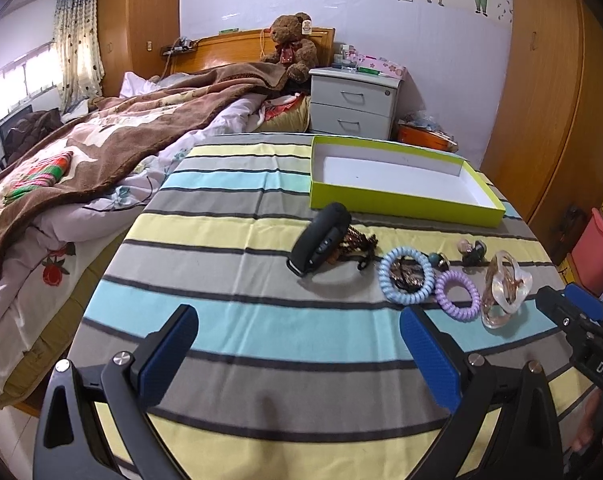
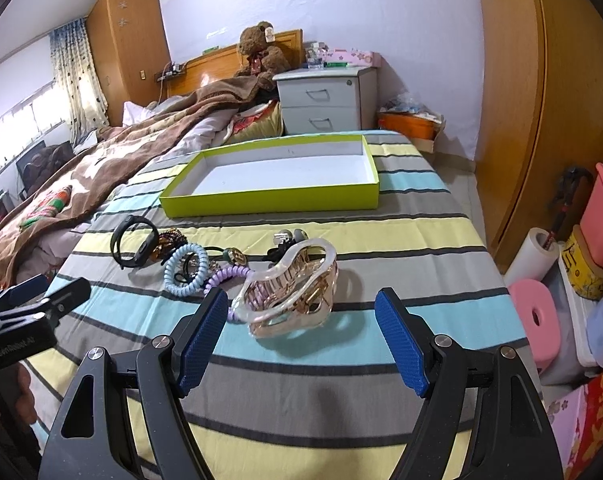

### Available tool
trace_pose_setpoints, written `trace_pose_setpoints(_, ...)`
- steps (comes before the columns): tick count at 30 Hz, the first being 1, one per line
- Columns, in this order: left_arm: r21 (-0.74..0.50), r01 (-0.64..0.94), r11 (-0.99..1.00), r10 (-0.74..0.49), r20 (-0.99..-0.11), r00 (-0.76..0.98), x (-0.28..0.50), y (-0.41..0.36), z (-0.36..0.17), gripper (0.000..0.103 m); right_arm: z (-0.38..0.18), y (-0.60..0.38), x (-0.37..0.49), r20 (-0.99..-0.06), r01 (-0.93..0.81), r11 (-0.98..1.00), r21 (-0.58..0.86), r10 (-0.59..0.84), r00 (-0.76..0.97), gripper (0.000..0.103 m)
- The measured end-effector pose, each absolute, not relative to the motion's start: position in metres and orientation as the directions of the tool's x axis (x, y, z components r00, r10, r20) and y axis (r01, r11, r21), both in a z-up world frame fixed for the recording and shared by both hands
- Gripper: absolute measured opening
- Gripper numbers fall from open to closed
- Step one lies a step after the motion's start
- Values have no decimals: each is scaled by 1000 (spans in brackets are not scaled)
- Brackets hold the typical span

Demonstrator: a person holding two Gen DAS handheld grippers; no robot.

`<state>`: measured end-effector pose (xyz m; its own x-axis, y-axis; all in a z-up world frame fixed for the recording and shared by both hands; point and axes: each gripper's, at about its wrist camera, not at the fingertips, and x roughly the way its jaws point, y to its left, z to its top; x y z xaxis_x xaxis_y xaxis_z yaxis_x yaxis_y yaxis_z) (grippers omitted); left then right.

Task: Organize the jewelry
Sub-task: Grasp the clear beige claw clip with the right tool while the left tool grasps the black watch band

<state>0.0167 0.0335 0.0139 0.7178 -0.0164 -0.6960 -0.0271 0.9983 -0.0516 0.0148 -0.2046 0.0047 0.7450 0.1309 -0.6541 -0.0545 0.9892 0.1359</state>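
Note:
A lime-green shallow box [image 1: 401, 196] [image 2: 269, 200], white inside and empty, lies on the striped cloth. In front of it lie a black wristband [image 1: 321, 240] [image 2: 135, 242], a brown beaded piece [image 1: 355, 242], a light-blue coil hair tie [image 1: 407, 280] [image 2: 185, 270], a purple coil hair tie [image 1: 457, 296] [image 2: 231, 274], small round pieces [image 1: 471, 252] and a clear-and-gold hair claw [image 1: 505, 288] [image 2: 291, 292]. My left gripper [image 1: 299, 324] is open and empty, short of the items. My right gripper [image 2: 301, 308] is open, its fingers either side of the hair claw's near end, not touching.
The table wears a striped yellow, blue and grey cloth [image 1: 261, 312]. A bed with a brown blanket [image 1: 101, 152] lies to the left. A white nightstand [image 1: 353, 104] stands behind. Pink stool [image 2: 537, 320] and storage boxes sit at the right, by wooden wardrobes [image 2: 513, 100].

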Motion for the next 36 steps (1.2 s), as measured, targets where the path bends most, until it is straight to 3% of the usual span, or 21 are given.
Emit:
trace_pose_setpoints(14, -73, 40, 997, -81, -742, 665, 73, 55, 14, 103, -12, -207, 57, -727, -15, 986, 166, 133, 674, 76)
trace_pose_setpoints(19, -75, 85, 994, -112, -769, 629, 87, 48, 6, 102, -17, -212, 62, -740, 5, 984, 180, 132, 659, 66)
trace_pose_setpoints(23, -57, 96, 994, -104, -776, 622, 93, 43, 3, 93, -18, -214, 65, -738, 6, 980, 198, 145, 659, 63)
trace_pose_setpoints(29, -71, 116, 991, -127, -792, 598, 100, 39, -1, 79, -15, -214, 65, -739, -1, 979, 202, 153, 656, 49)
trace_pose_setpoints(36, -64, 132, 989, -130, -800, 586, 105, 34, -2, 73, -14, -215, 59, -743, 8, 975, 220, 162, 650, 48)
